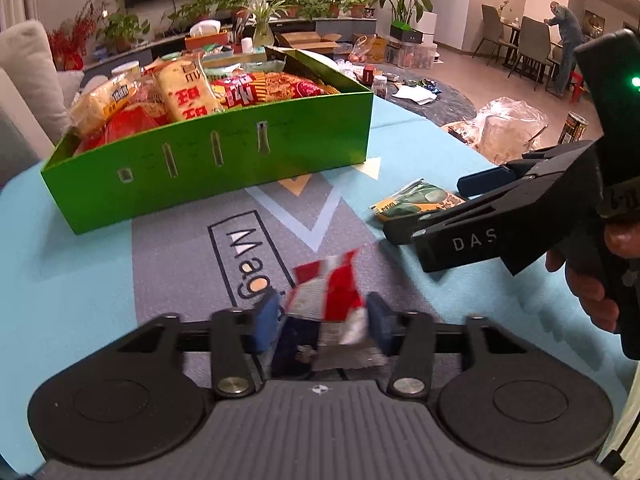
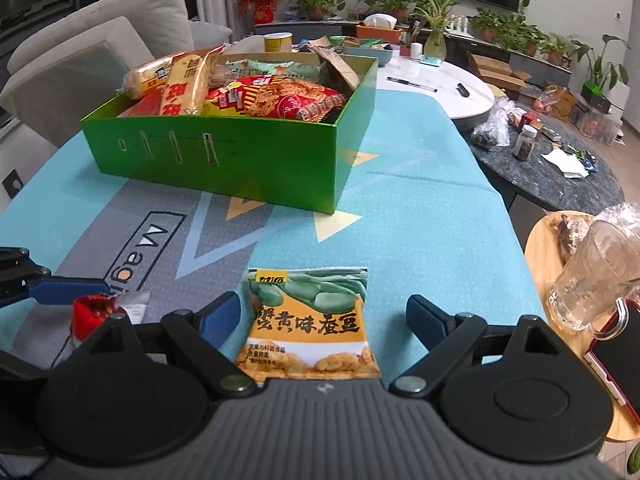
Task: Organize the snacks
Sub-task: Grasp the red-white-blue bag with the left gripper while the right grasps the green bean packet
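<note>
The left tongs [image 1: 326, 322] are pinched on a crumpled red-and-white snack packet [image 1: 326, 296], low over the tabletop [image 1: 72, 264]. The right tongs [image 2: 324, 320] stand wide open around a yellow broad-bean packet [image 2: 310, 324] lying flat on the mat; the pads are clear of both its side edges. Its long axis runs along the tongs, toward the green box [image 2: 240, 160] of snacks straight ahead, well apart.

One green box [image 2: 224, 160], two loose packets [image 2: 308, 320]
</note>
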Motion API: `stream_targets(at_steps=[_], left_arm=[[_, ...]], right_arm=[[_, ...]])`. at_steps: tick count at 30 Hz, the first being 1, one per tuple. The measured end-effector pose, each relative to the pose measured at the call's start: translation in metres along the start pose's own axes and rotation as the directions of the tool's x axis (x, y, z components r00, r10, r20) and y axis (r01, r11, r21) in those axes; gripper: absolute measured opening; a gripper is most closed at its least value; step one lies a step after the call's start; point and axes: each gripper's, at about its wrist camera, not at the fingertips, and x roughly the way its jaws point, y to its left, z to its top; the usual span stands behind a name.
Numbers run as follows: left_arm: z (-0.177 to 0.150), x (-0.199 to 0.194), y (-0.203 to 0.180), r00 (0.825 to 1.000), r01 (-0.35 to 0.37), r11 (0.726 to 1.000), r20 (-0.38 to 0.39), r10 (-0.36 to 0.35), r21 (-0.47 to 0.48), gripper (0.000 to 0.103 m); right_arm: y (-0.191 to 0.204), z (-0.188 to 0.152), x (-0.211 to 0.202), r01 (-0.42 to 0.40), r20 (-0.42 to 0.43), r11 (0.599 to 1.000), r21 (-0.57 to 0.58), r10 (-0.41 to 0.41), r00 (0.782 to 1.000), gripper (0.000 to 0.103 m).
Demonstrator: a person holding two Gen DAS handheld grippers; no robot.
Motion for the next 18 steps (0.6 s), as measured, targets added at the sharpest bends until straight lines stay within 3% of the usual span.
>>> stream_targets(at_steps=[8,17,18], left_arm=[[-0.003,-0.006,0.002,1.000,0.012,1.000,0.003,-0.012,-0.009,0.040],[-0.002,-0.029,0.005,0.998,-0.013,1.000,0.057,0.014,-0.027,0.037],[-0.002,-0.032,0.005,0.998,-0.015,1.000,0.064,0.017,-0.028,0.031]], right_arm=[[0.006,-0.001,-0.007,-0.005,0.016,1.000,0.003,0.005,1.000,0.062],[0.018,-0.003,-0.029,-0.056,0.044,0.997,0.057,0.053,0.998,0.060],[0.020,-0.003,-0.034,-0.061,0.052,0.997,0.055,0.058,0.997,0.060]])
